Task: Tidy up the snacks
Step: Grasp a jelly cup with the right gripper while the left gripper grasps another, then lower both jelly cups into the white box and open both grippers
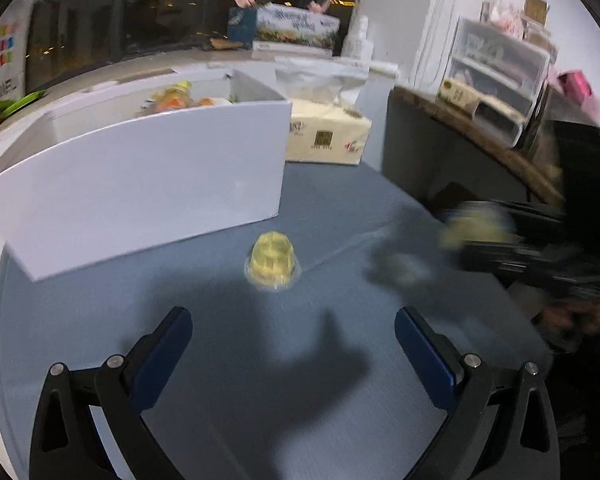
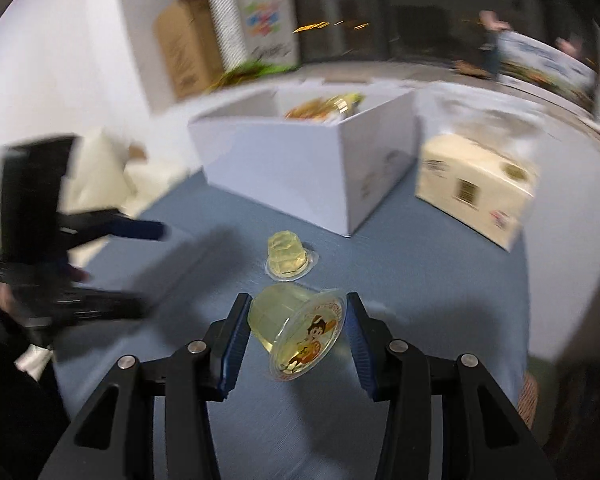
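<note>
A: Jelly cup (image 2: pixel 296 334), pale yellow with a cartoon figure on its foil lid, sits tilted between the blue pads of the right gripper (image 2: pixel 298 338), lid turned toward the camera.

B: Is it actually gripped?

A: Yes. The jaws are drawn in to a narrow gap, one pad against the cup's body and the other at the rim of the lid. In the left wrist view it shows only as a yellow blur at the right edge.

B: And the other one?

A: A second jelly cup (image 1: pixel 273 261) stands lid-down on the blue-grey tabletop (image 1: pixel 228 408), just beyond the held one and a little in front of the white box (image 1: pixel 140 184).

B: What is the left gripper (image 1: pixel 293 330) doing?

A: Its jaws are spread wide with nothing between them, above the table on the near side of that second cup, not touching it. From the right wrist view it appears at the far left, blurred.

B: What is in the box?

A: Orange and yellow snack packets (image 2: pixel 324 108) lie in a far compartment; the rest of its inside cannot be seen.

B: Anything beside it?

A: A cream tissue pack (image 1: pixel 328 138) stands just right of the box. Clear plastic drawers (image 1: pixel 500 80) sit further right on a wooden shelf.
</note>
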Demonstrator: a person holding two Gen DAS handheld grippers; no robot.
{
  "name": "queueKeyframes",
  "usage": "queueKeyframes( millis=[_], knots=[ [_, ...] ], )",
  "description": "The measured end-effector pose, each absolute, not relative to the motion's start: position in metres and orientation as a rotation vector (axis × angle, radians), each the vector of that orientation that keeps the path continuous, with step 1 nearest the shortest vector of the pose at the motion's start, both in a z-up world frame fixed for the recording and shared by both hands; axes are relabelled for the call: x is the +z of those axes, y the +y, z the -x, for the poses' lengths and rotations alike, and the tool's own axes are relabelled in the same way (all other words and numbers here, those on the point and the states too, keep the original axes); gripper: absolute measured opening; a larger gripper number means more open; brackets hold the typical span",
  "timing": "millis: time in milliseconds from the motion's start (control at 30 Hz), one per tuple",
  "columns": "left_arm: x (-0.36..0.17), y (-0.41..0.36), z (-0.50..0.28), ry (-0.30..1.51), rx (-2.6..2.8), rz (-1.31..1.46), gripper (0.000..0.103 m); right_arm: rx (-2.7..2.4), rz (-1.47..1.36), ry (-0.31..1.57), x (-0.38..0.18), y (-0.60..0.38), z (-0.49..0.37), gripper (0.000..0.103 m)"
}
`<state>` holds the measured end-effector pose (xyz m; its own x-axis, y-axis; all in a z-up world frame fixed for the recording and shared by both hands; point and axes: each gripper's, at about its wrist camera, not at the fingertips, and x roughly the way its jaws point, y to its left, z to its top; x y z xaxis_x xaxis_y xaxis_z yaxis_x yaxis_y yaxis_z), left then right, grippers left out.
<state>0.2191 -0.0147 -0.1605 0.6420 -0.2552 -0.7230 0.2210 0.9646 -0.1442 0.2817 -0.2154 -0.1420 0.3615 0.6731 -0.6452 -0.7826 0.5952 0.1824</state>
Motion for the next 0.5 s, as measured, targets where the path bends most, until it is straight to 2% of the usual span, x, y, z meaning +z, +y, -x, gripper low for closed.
queueKeyframes(
  millis=[67, 267, 300, 367, 500],
  knots=[
    [-0.169, -0.018, -0.237, 0.855, -0.283, 0.034, 0.102, 0.913, 0.096, 0.735, -0.136, -0.228, -0.269, 0.050],
    [-0.192, -0.028, -0.284, 0.926, -0.278, -0.007, 0.074, 0.825, -0.128, 0.748, -0.125, -0.270, -0.246, 0.050],
    [-0.196, -0.030, -0.287, 0.930, -0.289, -0.015, 0.057, 0.823, -0.154, 0.748, -0.125, -0.272, -0.246, 0.050],
    [-0.198, -0.032, -0.287, 0.908, -0.267, -0.057, 0.041, 0.817, -0.187, 0.741, -0.124, -0.280, -0.239, 0.050],
    [-0.197, -0.028, -0.279, 0.903, -0.272, -0.050, 0.041, 0.819, -0.231, 0.748, -0.128, -0.284, -0.234, 0.050]
  ],
)
